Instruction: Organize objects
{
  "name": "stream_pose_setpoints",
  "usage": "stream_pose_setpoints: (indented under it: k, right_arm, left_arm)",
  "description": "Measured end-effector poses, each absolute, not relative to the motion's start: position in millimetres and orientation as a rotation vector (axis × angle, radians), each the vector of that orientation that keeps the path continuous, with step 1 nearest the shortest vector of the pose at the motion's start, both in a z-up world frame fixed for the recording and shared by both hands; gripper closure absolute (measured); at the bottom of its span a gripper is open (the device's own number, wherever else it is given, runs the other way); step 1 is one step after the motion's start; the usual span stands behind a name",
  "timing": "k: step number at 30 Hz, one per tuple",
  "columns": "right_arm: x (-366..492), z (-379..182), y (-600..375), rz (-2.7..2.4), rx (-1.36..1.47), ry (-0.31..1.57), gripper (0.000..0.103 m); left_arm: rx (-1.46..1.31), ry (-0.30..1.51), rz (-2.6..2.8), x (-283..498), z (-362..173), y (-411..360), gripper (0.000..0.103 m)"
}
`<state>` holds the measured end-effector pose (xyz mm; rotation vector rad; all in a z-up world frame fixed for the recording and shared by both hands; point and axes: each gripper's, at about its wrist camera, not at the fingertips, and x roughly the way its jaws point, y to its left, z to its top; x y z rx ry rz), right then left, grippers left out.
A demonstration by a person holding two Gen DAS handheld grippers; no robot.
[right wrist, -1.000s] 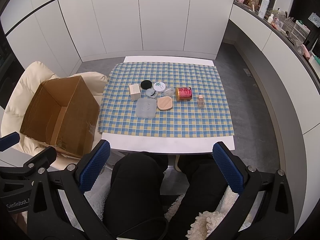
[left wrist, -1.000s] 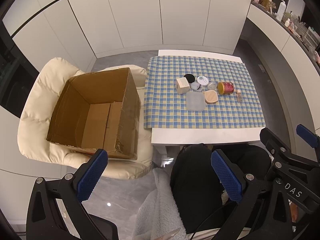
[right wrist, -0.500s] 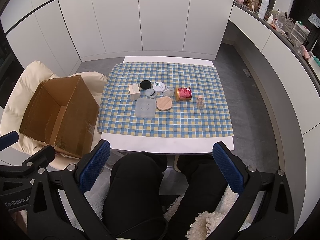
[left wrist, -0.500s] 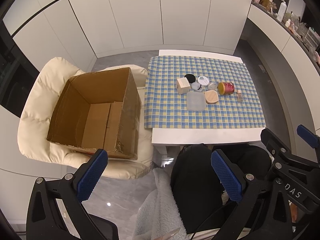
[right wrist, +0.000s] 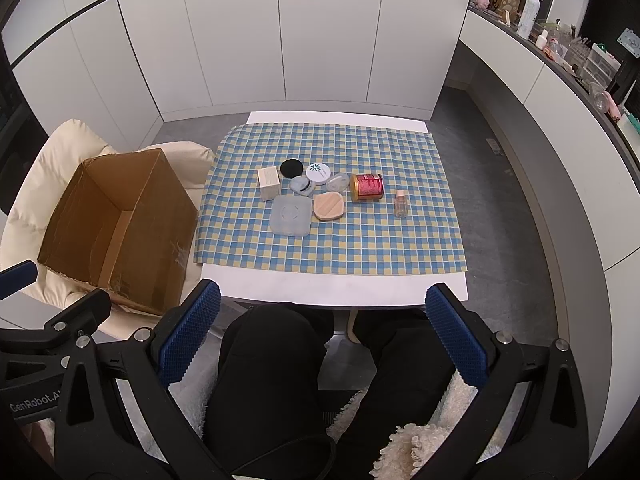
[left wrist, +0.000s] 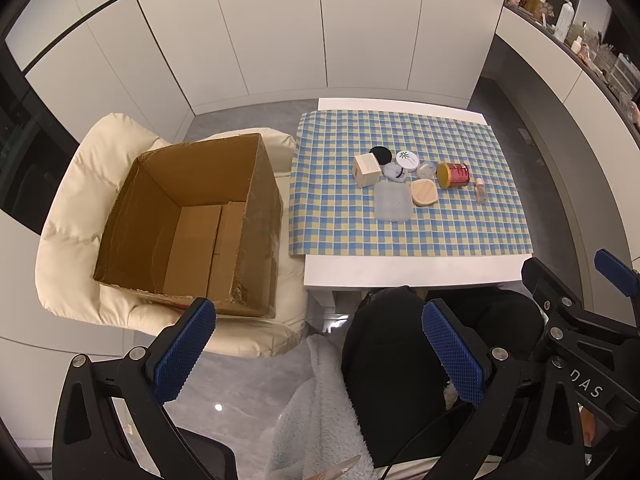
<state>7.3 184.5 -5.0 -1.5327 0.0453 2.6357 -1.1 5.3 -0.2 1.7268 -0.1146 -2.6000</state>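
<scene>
Left tool (left wrist: 318, 350) and right tool (right wrist: 322, 330) both stand wide apart and empty above the operator's lap. The small objects, including a red can (right wrist: 367, 187) and wooden box (right wrist: 269, 183), cluster mid-surface on the checked cloth (right wrist: 360, 248). Cardboard box (left wrist: 192, 224) sits on the cream chair (left wrist: 68, 216) beside the surface.

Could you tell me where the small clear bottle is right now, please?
In the right wrist view the small clear bottle stands upright on the checked cloth, at the right end of the items, beside the red tin.
</scene>
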Motion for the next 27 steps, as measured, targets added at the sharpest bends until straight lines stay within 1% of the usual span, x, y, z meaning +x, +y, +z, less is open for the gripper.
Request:
stream_pose_setpoints:
  k: [27]
  right_arm:
    - [5.7,-6.1,184.5,2.633,-1.530,0.030,0.000]
  left_arm:
    - [1.737,-0.118,-2.596,-3.0,-5.2,7.2,0.000]
